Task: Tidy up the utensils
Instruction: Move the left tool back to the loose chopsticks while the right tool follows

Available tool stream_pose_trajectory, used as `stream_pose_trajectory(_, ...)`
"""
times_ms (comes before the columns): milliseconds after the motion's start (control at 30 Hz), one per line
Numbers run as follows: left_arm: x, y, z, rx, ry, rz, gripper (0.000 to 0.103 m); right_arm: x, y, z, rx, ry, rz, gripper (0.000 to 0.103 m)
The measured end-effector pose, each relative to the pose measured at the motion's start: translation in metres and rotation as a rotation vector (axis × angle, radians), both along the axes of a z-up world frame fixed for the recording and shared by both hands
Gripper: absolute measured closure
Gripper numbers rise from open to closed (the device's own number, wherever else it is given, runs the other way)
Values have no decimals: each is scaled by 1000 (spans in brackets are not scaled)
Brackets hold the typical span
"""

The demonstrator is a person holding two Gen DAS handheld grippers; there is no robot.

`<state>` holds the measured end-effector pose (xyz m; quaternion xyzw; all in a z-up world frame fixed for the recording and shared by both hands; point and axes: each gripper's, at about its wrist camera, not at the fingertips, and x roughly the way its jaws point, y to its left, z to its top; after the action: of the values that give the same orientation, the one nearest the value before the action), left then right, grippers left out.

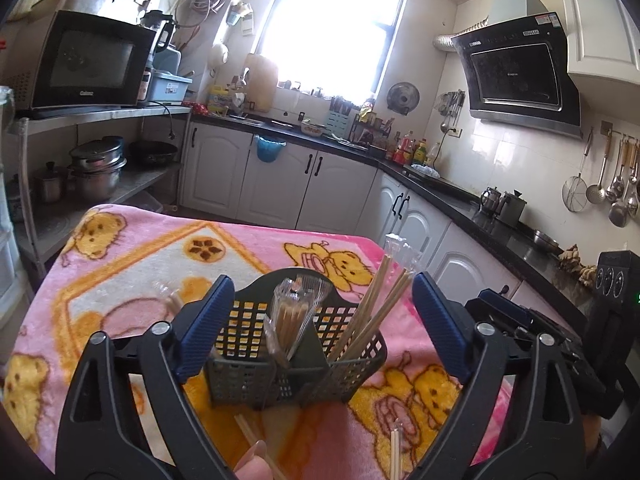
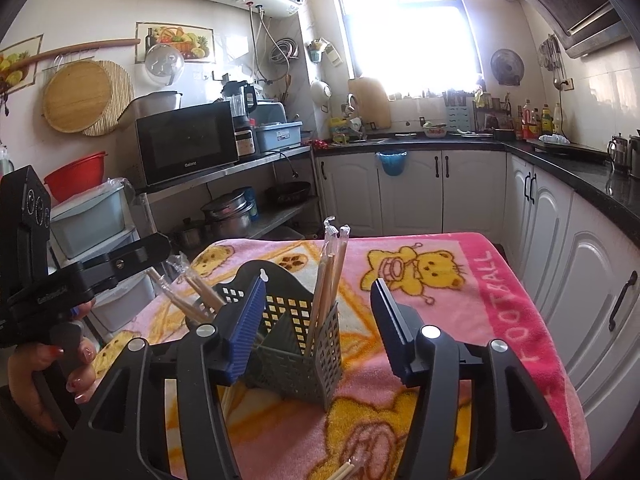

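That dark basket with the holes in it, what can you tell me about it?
The utensil caddy is dark grey plastic with gridded walls, a divider between compartments and a raised back with a hanging hole. It stands upright on the pink blanket. Wrapped chopsticks lean in its compartments. Neither gripper touches it.

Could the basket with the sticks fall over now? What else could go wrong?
Maybe. The dark plastic lattice utensil basket stands on a soft pink bear-print blanket, with long wrapped wooden chopsticks leaning out, so a bump from the open left gripper or open right gripper might tip it. More wrapped chopsticks lying on the blanket's near edge could get knocked off.
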<state>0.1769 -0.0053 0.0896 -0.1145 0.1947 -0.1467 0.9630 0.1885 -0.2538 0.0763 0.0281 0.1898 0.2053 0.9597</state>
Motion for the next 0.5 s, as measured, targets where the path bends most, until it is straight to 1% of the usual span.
stream_pose_trajectory(67,-5,1,-1,6,-1,6,13,-4,1,0,-4,0,1,47)
stream_pose_trajectory(167,-11,3,-5,11,5,8,11,-8,1,0,-6,1,3,46)
stream_pose_trajectory(500,-22,14,-16,6,33,31,11,-24,6,-2,-30,0,22,40)
